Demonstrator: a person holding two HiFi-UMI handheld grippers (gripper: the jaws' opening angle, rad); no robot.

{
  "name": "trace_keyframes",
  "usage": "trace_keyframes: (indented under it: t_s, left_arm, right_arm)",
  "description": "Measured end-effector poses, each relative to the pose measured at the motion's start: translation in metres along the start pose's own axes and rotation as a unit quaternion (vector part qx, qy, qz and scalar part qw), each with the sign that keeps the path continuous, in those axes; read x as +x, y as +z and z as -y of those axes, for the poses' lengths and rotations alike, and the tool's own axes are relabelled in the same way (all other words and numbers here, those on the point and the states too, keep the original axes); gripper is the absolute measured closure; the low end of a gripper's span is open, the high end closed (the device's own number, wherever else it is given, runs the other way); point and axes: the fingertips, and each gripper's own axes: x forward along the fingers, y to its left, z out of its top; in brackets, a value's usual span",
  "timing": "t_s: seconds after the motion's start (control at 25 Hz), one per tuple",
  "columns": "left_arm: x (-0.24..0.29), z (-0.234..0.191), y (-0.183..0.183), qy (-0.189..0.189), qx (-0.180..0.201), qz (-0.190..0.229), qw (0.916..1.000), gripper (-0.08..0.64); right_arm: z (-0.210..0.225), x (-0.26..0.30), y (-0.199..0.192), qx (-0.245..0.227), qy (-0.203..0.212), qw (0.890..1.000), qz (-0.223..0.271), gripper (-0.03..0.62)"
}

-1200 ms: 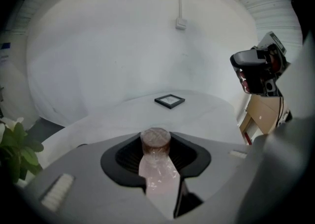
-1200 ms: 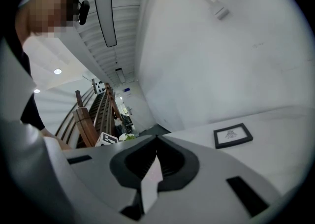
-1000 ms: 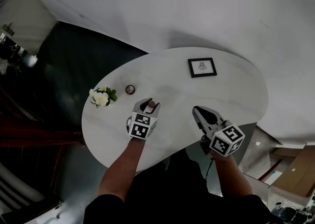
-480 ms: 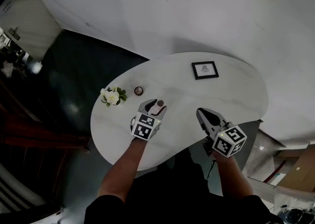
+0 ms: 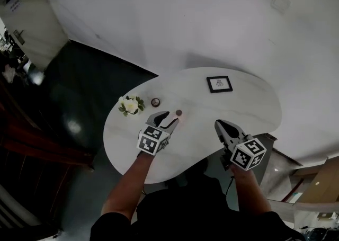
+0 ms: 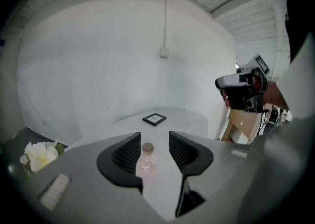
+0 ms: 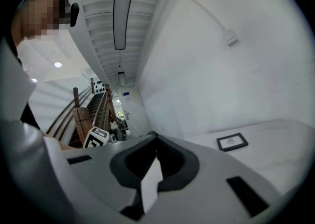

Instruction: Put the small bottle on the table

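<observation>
The bottle (image 6: 146, 160) stands upright on the surface (image 5: 212, 110), dark cap on top, its pale pinkish body resting on the white top with nothing holding it. The left hand-held gripper (image 6: 153, 138) has just been opening its jaws, and they now stand wide apart: released. In the left gripper view the bottle shows in the gap between the pads, but neither pad touches it. The head view puts it just beyond the jaw tips, toward the middle of the surface.

The right hand-held gripper (image 7: 156, 138) is clenched, tips together with nothing between them. It sits by the near edge, well apart from the bottle.

A flower (image 5: 131, 105) and a round thing (image 5: 155, 102), too small to identify, lie to the bottle's left. A frame (image 5: 219, 84) lies farther back. None of them touches the bottle.

The placing looks done — the bottle is set down, upright and let go. What seems left is only to draw the left hand-held gripper straight back. The bottle looks narrow and light, so a brush from either pad on the way out could tip it.
</observation>
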Motion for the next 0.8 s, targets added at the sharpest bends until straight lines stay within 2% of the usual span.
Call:
trace_keyframes:
  t_s: [0.08, 0.2, 0.32, 0.52, 0.6, 0.8]
  left_arm:
    - [-0.012, 0.004, 0.008, -0.01, -0.013, 0.007, 0.9998, 0.385]
    - [-0.028, 0.007, 0.017, 0.001, 0.014, 0.01, 0.9999, 0.47]
    - [-0.04, 0.008, 0.025, 0.025, 0.028, 0.014, 0.9992, 0.48]
    - [-0.048, 0.021, 0.026, 0.051, 0.013, -0.004, 0.9986, 0.517]
    - [-0.051, 0.032, 0.036, 0.065, 0.005, 0.016, 0.9977, 0.549]
    - [-0.059, 0.073, 0.057, 0.106, -0.024, 0.079, 0.9909, 0.549]
  right_arm:
    - [-0.008, -0.001, 0.006, -0.006, 0.004, 1.0, 0.003, 0.581]
    - [-0.016, -0.004, 0.012, -0.015, 0.013, 1.0, 0.003, 0.581]
    - [-0.016, -0.006, 0.013, -0.019, 0.023, 1.0, 0.003, 0.581]
    - [-0.013, -0.025, 0.013, -0.019, 0.047, 0.999, 0.006, 0.581]
    - [-0.003, -0.041, 0.009, -0.021, 0.045, 0.999, 0.003, 0.581]
    - [0.017, -0.082, 0.005, -0.031, 0.049, 0.998, 0.012, 0.583]
